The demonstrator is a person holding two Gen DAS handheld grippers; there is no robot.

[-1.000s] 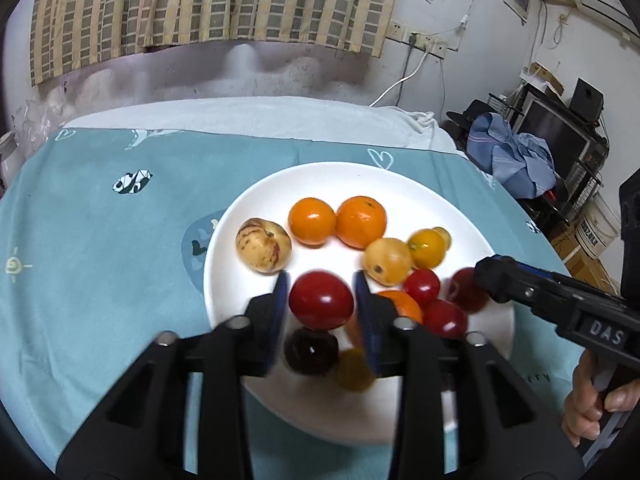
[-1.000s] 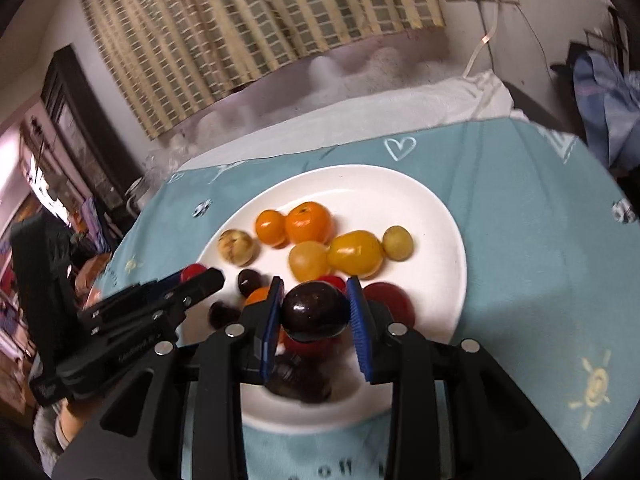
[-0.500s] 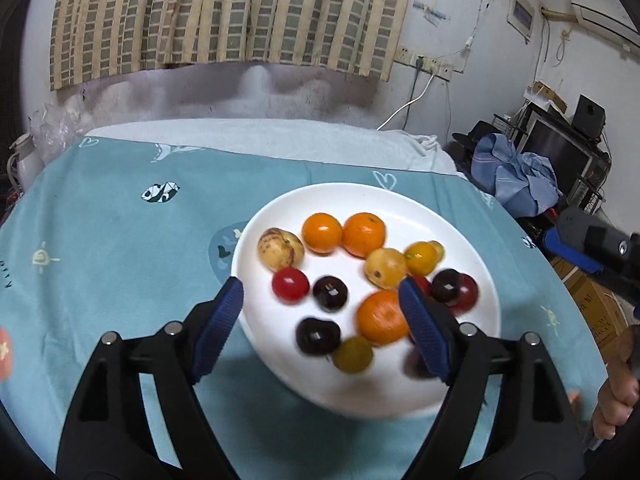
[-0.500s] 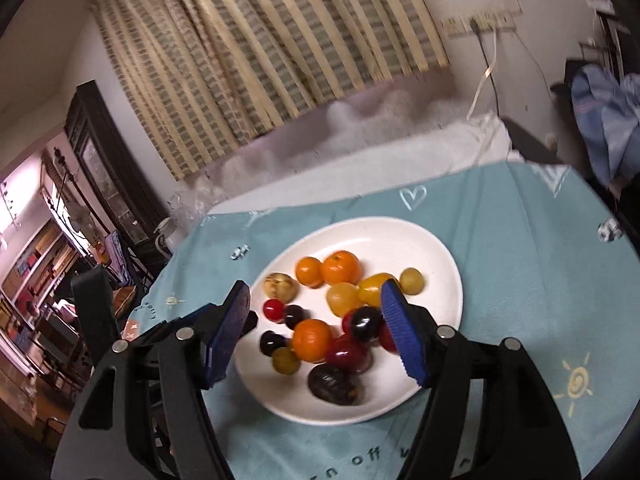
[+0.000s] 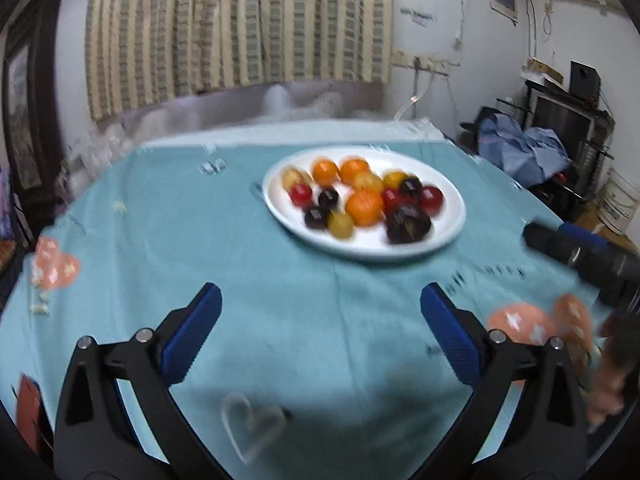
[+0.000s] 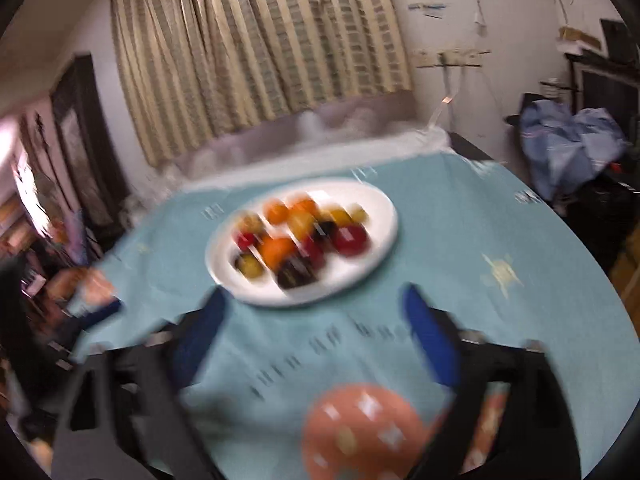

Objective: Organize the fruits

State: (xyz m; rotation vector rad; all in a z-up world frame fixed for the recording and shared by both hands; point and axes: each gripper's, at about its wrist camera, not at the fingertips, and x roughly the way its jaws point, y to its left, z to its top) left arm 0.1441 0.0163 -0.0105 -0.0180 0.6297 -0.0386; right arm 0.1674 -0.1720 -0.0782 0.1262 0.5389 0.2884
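Observation:
A white plate (image 5: 452,224) stands on the teal tablecloth and holds several small fruits: oranges (image 5: 364,207), red tomatoes (image 5: 431,197), dark plums (image 5: 408,222) and yellow ones (image 5: 341,224). The plate (image 6: 224,276) also shows in the blurred right wrist view. My left gripper (image 5: 320,330) is open and empty, well short of the plate. My right gripper (image 6: 312,328) is open and empty, just in front of the plate's near rim. The right gripper's body (image 5: 588,252) shows at the right edge of the left wrist view.
The teal tablecloth (image 5: 200,240) covers a round table. A striped curtain (image 5: 240,28) hangs behind. Blue clothes (image 5: 520,152) and shelves stand at the right. A white bucket (image 5: 618,204) sits on the floor at the far right.
Both grippers let go of their fruits, opened wide and pulled back from the plate. The red tomato and the dark plum now lie on the plate. Both views are blurred by motion.

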